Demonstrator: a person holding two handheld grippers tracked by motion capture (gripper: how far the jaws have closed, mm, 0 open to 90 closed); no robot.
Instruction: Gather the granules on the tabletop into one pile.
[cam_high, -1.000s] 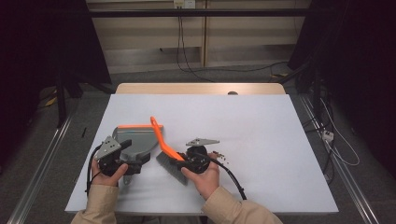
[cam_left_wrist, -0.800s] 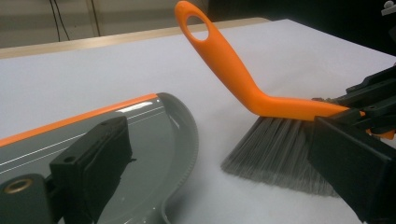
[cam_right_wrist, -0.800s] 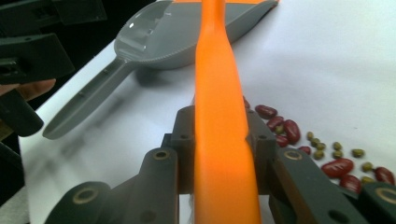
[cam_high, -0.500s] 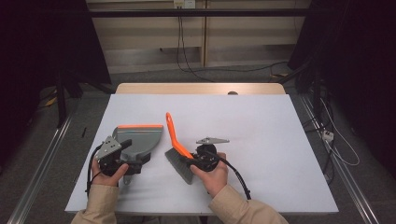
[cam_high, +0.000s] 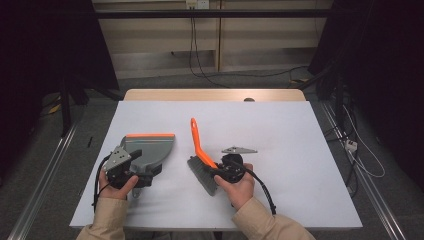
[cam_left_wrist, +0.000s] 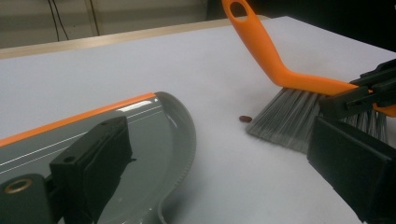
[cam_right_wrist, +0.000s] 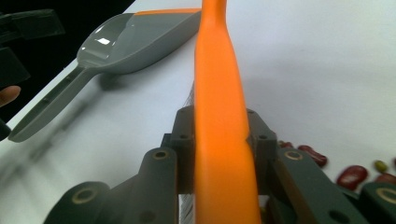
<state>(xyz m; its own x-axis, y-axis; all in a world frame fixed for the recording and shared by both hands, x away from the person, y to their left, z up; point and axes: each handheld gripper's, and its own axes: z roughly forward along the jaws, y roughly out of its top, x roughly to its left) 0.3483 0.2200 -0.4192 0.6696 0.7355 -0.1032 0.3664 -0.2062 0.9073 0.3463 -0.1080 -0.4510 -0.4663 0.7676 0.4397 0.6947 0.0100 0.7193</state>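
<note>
Nearest me, the right gripper (cam_high: 220, 172) is clamped on the orange handle of the brush (cam_high: 201, 159), its jaws pressed to either side of the grip in the right gripper view. The left gripper (cam_high: 142, 172) appears closed on the handle of the grey dustpan (cam_high: 149, 149), though the grip point itself is partly hidden. Red beans (cam_right_wrist: 351, 176) lie on the table (cam_high: 300, 150) beside the bristles, and one stray bean (cam_left_wrist: 245, 118) sits between brush and pan. My worry is that a fast sweep flicks the beans past the pan's side, or that the pan's orange lip lifts and lets them roll under. I can read no brand, label or writing on either tool.
</note>
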